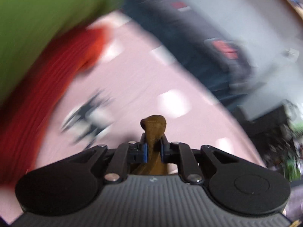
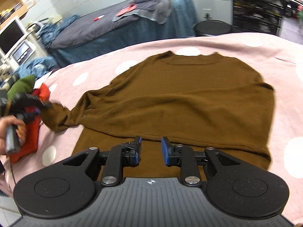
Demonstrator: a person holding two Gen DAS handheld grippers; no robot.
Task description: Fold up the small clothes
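Brown sweater [image 2: 180, 98] spread on pink dotted bed [image 2: 274, 53], centre frame. Left hand-held gripper [image 2: 40, 106] at 9 o'clock, clamped on sleeve cuff [image 1: 154, 124]. Right hand-held gripper [image 2: 151, 147] parted, empty, over hem at 6 o'clock. Risk: fast sleeve pull could drag the body askew or snag red garment [image 2: 28, 132] nearby.

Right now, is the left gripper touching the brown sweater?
Touching. The left wrist view shows the left gripper shut on a bunch of the sweater, brown cloth pinched between its blue pads.
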